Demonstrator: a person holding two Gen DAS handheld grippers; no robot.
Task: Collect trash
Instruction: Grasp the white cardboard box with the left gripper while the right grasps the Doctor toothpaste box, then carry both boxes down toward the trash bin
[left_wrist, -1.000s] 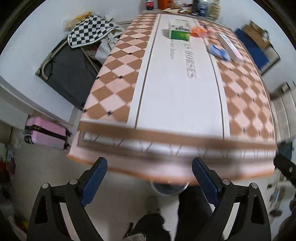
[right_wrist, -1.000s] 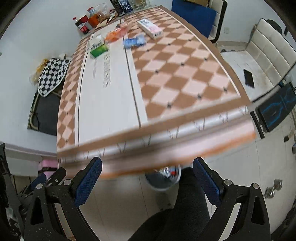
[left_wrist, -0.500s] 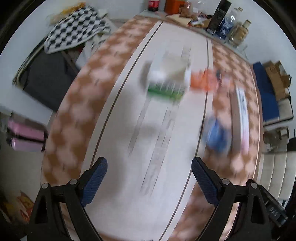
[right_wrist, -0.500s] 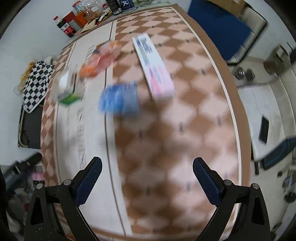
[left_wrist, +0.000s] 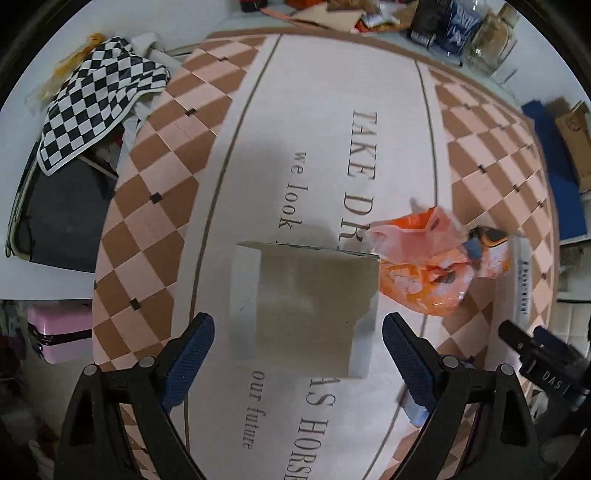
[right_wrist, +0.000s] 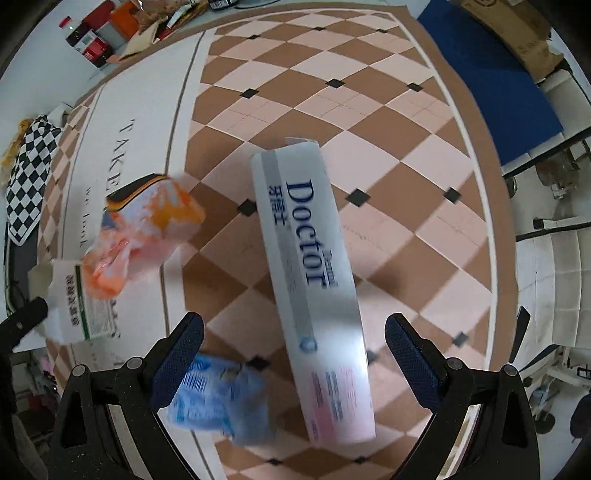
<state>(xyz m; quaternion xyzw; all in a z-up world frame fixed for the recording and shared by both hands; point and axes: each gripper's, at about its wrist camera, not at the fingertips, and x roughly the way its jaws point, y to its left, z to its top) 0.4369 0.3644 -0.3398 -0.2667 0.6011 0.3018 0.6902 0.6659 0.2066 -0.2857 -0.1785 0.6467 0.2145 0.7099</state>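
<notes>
My left gripper (left_wrist: 297, 354) is open above a small white and grey carton (left_wrist: 306, 302) lying on the table; the carton sits between and just beyond the fingers. An orange plastic wrapper (left_wrist: 432, 269) lies right of the carton. My right gripper (right_wrist: 293, 350) is open over a long white toothpaste box (right_wrist: 314, 280) marked "Doctor", which lies between the fingers. A blue wrapper (right_wrist: 218, 402) lies by the right gripper's left finger. The orange wrapper (right_wrist: 147, 229) and the carton (right_wrist: 79, 306) also show at the left of the right wrist view.
The table has a checkered cloth (right_wrist: 332, 110) with a white lettered centre strip (left_wrist: 325, 129). Bottles and clutter (left_wrist: 454, 26) stand at the far end. A checkered fabric over a dark case (left_wrist: 92, 92) and a pink suitcase (left_wrist: 59, 332) are on the floor at left. A blue chair (right_wrist: 491, 85) stands at right.
Both grippers have moved from the table's near edge forward over the table and down close to the trash. The carton now lies by the left fingers, the toothpaste box by the right fingers.
</notes>
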